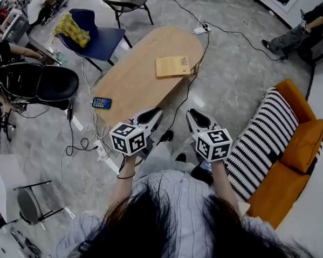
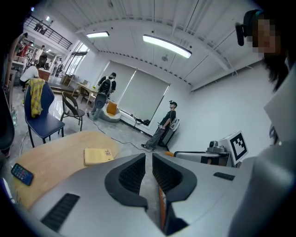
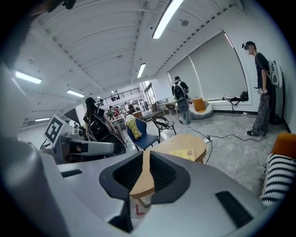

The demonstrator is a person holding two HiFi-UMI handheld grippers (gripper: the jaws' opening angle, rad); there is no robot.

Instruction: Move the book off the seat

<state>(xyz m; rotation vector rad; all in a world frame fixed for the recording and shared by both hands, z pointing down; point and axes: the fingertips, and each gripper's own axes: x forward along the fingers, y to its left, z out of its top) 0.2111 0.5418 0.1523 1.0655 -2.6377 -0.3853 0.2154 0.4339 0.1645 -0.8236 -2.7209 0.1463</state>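
Left tongs (image 1: 153, 115) and right tongs (image 1: 193, 118) closed, empty, mid-frame; I need no grip: book (image 1: 173, 66) already lies on counter (image 1: 129, 83), upper centre.

The oval wooden table (image 1: 137, 70) bears a tan book (image 1: 173, 66) — and seemingly a phone (image 1: 102, 102).

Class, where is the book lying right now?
In the head view, the book lies on the oval wooden table, near its far right edge.
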